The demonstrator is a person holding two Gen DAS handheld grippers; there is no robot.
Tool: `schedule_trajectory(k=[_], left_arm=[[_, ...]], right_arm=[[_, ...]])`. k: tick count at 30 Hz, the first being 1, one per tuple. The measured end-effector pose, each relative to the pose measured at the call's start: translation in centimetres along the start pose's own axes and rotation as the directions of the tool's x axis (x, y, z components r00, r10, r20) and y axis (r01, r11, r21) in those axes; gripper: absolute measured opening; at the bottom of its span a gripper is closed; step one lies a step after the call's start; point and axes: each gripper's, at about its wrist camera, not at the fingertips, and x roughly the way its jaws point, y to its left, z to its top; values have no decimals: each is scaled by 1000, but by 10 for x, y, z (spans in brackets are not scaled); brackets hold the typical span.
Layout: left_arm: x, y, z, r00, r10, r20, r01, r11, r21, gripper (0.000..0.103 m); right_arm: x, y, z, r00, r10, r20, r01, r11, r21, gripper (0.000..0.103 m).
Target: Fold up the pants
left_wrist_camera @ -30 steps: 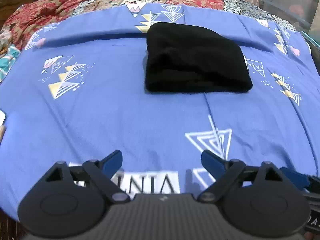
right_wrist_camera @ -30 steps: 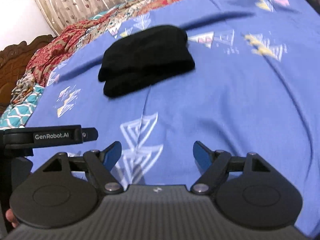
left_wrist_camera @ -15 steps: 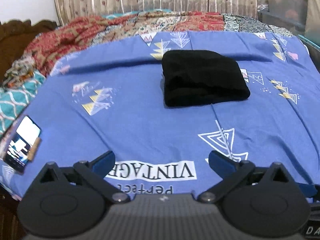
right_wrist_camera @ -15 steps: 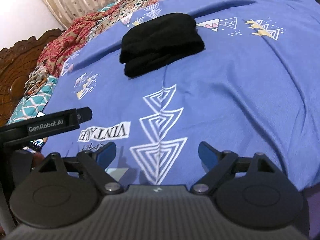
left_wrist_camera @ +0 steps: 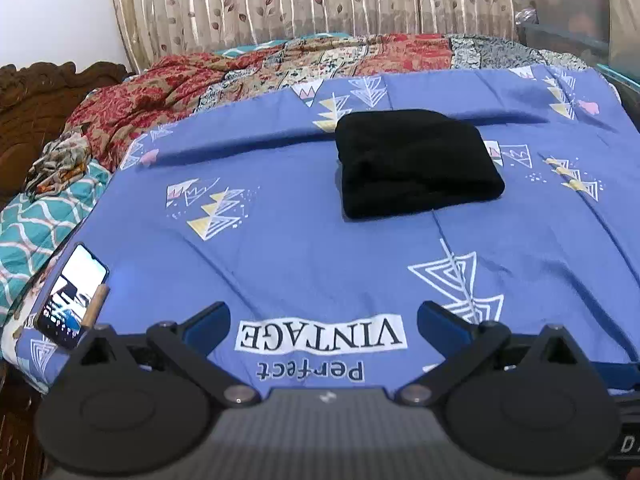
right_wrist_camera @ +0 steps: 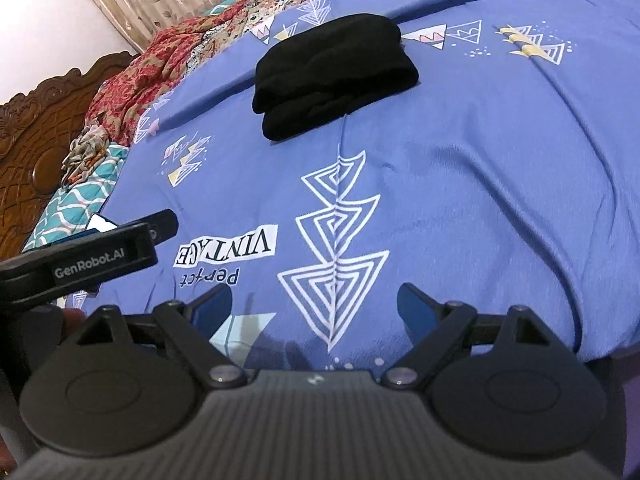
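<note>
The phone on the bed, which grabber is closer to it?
Left. The left gripper sits just right of the phone; the right gripper is farther right, beyond the left one.

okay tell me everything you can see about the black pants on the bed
The black pants are folded into a compact, thick rectangular bundle of soft, matte, knit-looking fabric. Stacked layers show along the near edge. They lie flat on the blue patterned bedsheet, mid-bed, beyond the "Perfect VINTAGE" print. Only the sheet touches them; both grippers are well short of them.
</note>
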Motion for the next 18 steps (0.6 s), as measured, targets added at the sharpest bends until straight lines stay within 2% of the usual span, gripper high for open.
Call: schedule_trajectory(k=[18], left_arm=[[24,3,-14,993,39,-108,-38,999,5,103]], right_arm=[[4,-10,-3,999,9,-41,-7,999,54,92]])
